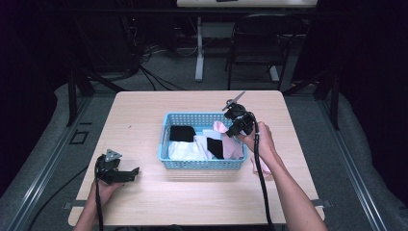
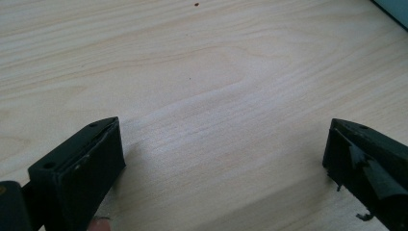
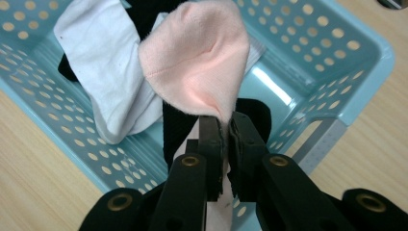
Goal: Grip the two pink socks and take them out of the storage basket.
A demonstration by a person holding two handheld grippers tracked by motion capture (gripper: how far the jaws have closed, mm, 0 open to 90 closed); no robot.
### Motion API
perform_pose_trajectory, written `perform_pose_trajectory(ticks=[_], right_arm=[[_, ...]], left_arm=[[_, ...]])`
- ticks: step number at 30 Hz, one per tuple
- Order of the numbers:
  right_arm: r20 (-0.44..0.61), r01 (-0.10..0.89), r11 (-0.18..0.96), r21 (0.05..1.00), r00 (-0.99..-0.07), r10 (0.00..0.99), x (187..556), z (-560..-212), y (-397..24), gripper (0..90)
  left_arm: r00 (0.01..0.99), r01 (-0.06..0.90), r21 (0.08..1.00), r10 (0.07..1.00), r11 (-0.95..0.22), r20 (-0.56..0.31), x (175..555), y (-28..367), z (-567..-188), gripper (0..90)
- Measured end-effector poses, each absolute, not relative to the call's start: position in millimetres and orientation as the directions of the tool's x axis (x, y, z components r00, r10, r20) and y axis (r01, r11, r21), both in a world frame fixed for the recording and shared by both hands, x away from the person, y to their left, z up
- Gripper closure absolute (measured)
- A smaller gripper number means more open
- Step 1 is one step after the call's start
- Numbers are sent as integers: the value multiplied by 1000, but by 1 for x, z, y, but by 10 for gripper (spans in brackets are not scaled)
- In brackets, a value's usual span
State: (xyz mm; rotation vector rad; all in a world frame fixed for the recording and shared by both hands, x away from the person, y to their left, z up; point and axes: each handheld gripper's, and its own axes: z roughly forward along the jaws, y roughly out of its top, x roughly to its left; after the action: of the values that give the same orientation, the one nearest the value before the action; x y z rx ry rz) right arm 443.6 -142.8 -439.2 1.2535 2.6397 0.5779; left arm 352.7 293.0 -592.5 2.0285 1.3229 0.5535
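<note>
Right gripper [image 3: 224,144]: jaws pressed together on the edge of a pink cloth [image 3: 195,62]; cloth rises ahead of the tips and fans into a rounded lobe, its long axis running on from the jaw line and away from the hand; the pinch sits at the cloth's near, narrow end. In the high view the right gripper [image 1: 236,126] hangs over the right end of the blue basket [image 1: 202,164], pink cloth [image 1: 220,127] lifted above the pile.

Below the cloth: a white cloth [image 3: 108,72] and a black cloth [image 3: 175,127] lie in the basket [image 3: 332,72]; whether pink is clear of them at its lower end I cannot tell.

Left gripper [image 2: 223,159]: jaws spread wide, nothing between them, bare wooden table [image 2: 216,72] under them; in the high view it [image 1: 122,174] rests on the table well left of the basket.

Judgement: right hand is the working one; any exit goes up and over the basket's right wall, just beside the grip; another piece of pink fabric [image 1: 263,167] lies on the table outside that wall.
</note>
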Motion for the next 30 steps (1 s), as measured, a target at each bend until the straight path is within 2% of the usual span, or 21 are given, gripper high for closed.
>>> perform_pose_trajectory(ticks=[30], right_arm=[[-17,651,580,489,-658,753,430,-374,-142,847]], left_arm=[[403,643,711,915,-284,1,353,293,-592,6]])
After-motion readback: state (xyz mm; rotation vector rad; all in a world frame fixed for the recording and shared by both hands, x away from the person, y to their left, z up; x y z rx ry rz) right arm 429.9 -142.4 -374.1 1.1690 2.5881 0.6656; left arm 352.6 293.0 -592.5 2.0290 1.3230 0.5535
